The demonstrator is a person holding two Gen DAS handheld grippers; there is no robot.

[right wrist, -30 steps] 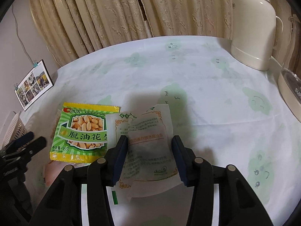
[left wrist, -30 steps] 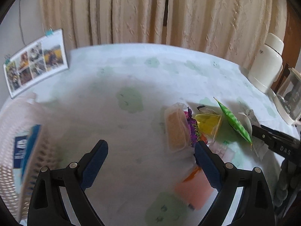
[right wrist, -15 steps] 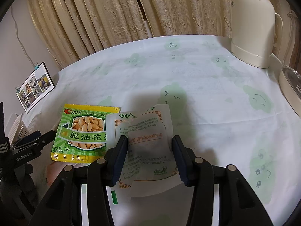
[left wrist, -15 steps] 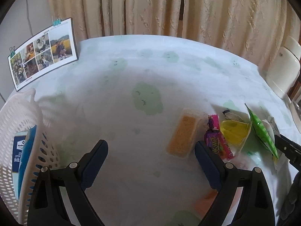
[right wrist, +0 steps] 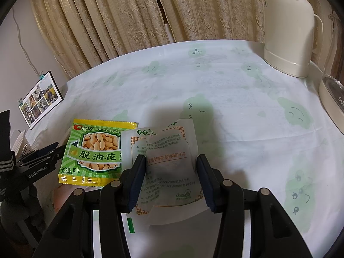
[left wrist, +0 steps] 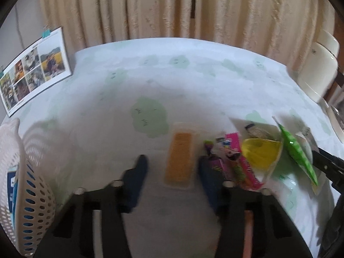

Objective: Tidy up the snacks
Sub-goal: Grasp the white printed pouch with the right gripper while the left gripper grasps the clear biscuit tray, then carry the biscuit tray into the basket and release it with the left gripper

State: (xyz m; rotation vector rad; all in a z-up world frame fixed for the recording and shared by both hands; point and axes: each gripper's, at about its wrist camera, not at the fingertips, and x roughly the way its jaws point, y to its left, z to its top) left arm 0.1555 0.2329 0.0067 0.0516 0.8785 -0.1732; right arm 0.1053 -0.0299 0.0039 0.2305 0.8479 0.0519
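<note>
so on the left wrist view, far out to the left of the left claw (left wrist: 172,167) there's the white perforated basket (left wrist: 32,193) with a blue-and-white pack (left wrist: 13,185) inside it. the left claw is open, fingers spread wide with nothing pinched, and the orange snack in a clear wrapper (left wrist: 180,160) lies flat on the tablecloth (left wrist: 150,81) right in the gap between the fingers, not touching either as far as i can tell (this view is pretty blurry). just right of the right finger is the pink and purple candy pack (left wrist: 233,161), then a yellow packet (left wrist: 261,152), then the green peanut packet (left wrist: 298,150) seen edge-on.

right wrist view: to the left of the right claw (right wrist: 171,172) the left claw shows up again, and just ahead-left of the left finger lies that green peanut packet (right wrist: 95,150), flat. the right claw is also open, fingers wide, holding nothing. the white printed packet (right wrist: 167,163) lies crumpled between its fingers, overlapping the peanut packet's right edge. can't tell if the fingers touch it. way off ahead-right sits a cream kettle (right wrist: 289,32).
</note>
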